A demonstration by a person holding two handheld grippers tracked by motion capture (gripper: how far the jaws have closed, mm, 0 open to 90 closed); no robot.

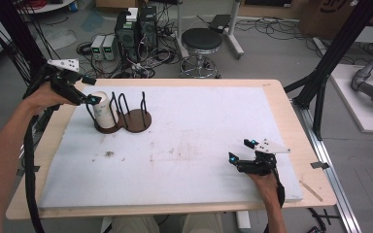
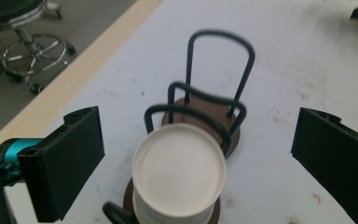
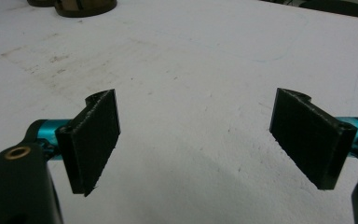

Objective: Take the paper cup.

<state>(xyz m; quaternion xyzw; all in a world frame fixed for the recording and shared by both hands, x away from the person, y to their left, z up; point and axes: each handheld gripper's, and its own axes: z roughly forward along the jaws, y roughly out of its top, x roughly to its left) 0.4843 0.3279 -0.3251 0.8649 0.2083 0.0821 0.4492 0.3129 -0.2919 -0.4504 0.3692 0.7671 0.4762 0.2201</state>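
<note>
Your left gripper (image 2: 191,154) is hovering, jaws spread, around the white cup (image 2: 179,179) sitting in the wire rack (image 2: 219,100). Next you're closing on it, squarely; right gripper (image 1: 245,151) is idling spread on the bench (image 1: 184,145).

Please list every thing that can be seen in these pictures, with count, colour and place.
paper cup: 1, white, standing in the left end of the rack
wire rack: 1, black loops on brown round bases, far left of the mat
mat: 1, white, stained, covering the table
table: 1, light wood
stool: 1, black seat, on the floor beyond the table
computer boxes: several, dark and grey, floor, with cables
left tool: 1, black, open around the cup
right tool: 1, black, open, near right of the mat
</note>
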